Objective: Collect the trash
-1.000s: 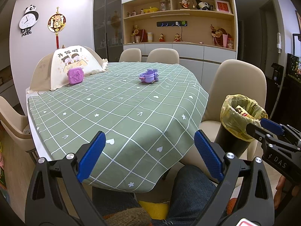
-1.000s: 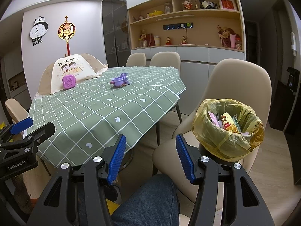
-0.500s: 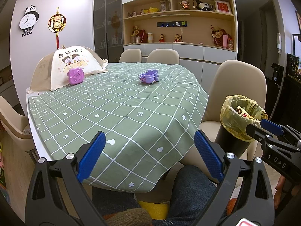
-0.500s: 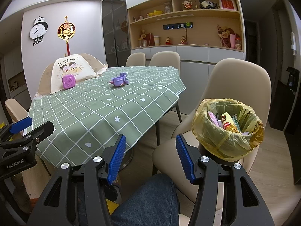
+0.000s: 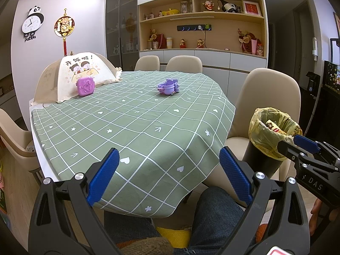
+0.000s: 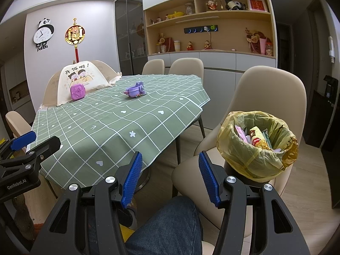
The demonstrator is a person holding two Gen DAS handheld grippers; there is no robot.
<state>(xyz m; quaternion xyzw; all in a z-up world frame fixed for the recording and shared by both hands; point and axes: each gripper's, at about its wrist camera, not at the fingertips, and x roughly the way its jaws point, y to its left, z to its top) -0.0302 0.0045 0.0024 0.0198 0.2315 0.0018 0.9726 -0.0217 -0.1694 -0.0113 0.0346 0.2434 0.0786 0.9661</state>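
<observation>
Two purple toys point(image 5: 169, 87) on one table point(image 5: 136, 127); one lined bin point(image 6: 257, 148).

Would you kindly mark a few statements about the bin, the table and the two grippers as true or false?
1. The bin stands on a chair. True.
2. The bin's yellow bag is empty. False: wrappers lie in it.
3. The right gripper holds a wrapper. False: its jaws stand open with nothing between them.
4. Two purple toys sit on the green tablecloth. True.
5. The left gripper is shut. False: its jaws stand wide open and empty.
</observation>
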